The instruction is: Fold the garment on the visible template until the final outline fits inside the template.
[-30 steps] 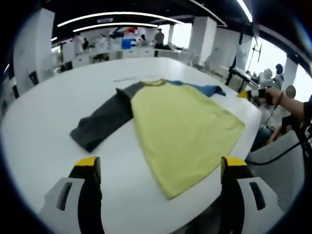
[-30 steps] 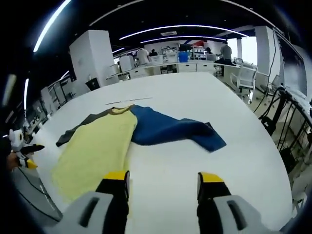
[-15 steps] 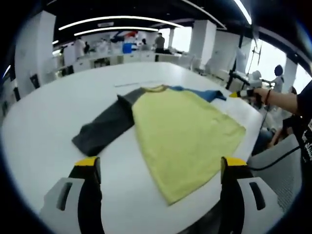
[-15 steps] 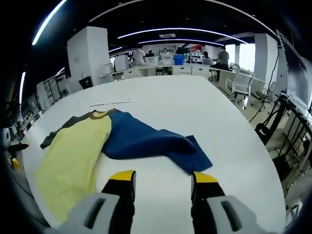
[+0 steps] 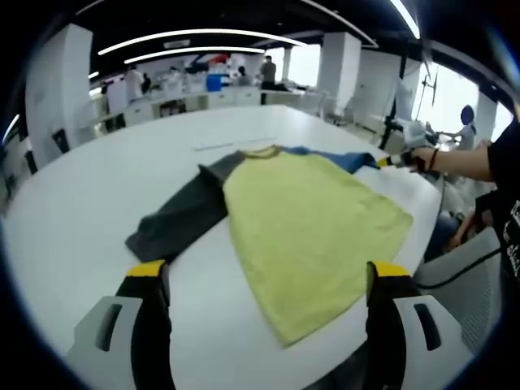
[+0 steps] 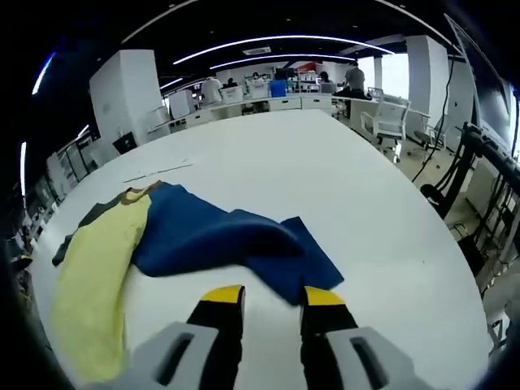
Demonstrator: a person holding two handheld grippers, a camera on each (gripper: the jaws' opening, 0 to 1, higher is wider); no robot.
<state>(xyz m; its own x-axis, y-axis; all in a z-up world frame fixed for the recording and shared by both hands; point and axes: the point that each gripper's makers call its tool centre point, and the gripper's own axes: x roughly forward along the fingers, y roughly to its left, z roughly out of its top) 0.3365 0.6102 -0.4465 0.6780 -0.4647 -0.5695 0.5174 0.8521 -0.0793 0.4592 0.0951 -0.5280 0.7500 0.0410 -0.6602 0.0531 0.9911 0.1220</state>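
A garment lies flat on the white table, with a yellow body, a grey sleeve and a blue sleeve. My left gripper hovers open and wide over the table's near edge, short of the yellow hem, holding nothing. In the right gripper view the blue sleeve lies rumpled, its cuff end just in front of my right gripper. That gripper is open with its jaws fairly close together and nothing clamped. The right gripper also appears at the table's right edge by the blue cuff.
A thin pale strip lies on the table beyond the collar. A person's arm reaches in from the right. Desks, a white chair and people stand far behind. Cables and frames line the table's right side.
My right gripper has come closer to the blue cuff and its jaws have narrowed. The left gripper has barely shifted and stays wide open.
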